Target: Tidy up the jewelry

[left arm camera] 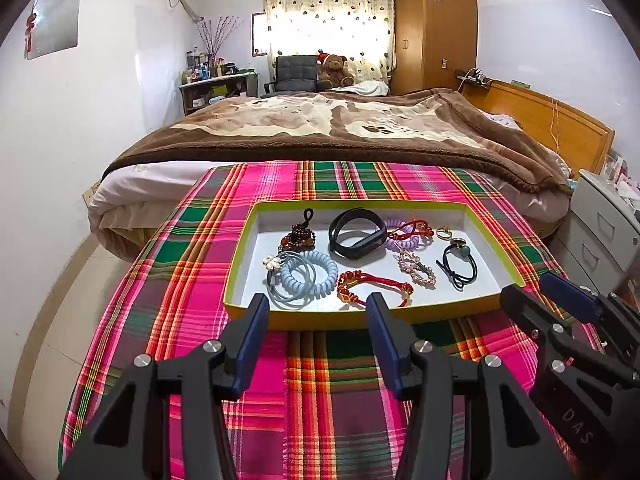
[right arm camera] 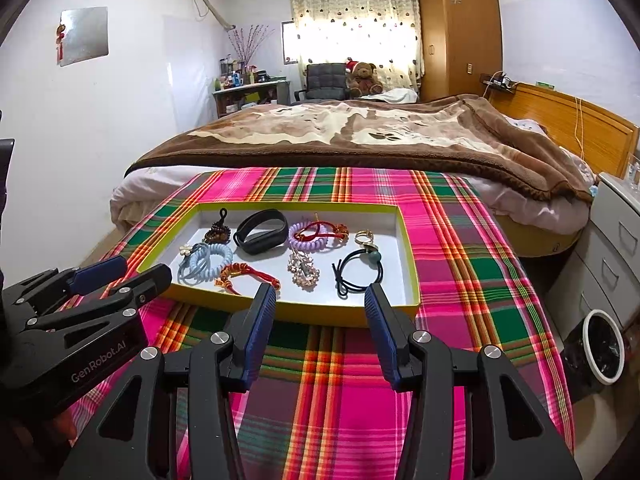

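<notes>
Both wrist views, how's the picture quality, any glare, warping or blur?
Left wrist view: the backlit patterned window curtain blows out white, and fisheye bends the walls and the plaid pink-and-green tablecloth. Right wrist view: same window glare, dark rounded corners, yet the yellow-rimmed white cardboard tray stays sharp with soft shadows.

Access to the tray: open from the near side

The tray has a low rim all round, nothing overhead. Plaid cloth before its near wall lies bare. Inside, items crowd the tray's left and middle; bare floor shows along its right wall and near-right corner. Beyond the tray's far wall, the blanketed bed rises.
</notes>
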Tool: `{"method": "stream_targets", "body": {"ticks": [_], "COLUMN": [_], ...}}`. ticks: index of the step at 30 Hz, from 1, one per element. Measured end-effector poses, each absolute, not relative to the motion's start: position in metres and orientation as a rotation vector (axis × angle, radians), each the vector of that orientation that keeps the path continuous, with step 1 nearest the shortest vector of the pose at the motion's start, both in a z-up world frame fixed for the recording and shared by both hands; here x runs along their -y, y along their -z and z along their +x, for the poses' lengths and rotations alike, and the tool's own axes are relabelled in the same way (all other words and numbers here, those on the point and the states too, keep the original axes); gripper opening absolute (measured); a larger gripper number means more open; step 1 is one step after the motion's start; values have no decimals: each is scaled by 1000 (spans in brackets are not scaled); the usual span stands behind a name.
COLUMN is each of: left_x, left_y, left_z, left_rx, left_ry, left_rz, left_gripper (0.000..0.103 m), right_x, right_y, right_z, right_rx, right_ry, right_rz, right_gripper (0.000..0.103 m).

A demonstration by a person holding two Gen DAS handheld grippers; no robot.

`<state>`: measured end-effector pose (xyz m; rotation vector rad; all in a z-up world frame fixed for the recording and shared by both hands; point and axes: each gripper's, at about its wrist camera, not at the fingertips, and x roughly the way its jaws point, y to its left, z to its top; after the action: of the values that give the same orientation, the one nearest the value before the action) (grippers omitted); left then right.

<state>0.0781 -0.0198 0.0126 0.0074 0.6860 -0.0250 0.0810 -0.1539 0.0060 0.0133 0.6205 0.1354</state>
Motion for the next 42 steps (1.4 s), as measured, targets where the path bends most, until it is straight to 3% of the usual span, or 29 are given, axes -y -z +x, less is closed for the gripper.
{"method": "stream_targets", "body": {"ticks": [42], "left_x": [14], "left_y": [-12], "left_z": [77], "left_rx": [-684], "left_ry": [11], "left_rz": [-8], "left_gripper": [52], "right_x": [152], "right_y": [-4], "right_z": [82], "right_rx": [-621], "right_ry": [-136], "right_rz": [23], "right_gripper": [47]}}
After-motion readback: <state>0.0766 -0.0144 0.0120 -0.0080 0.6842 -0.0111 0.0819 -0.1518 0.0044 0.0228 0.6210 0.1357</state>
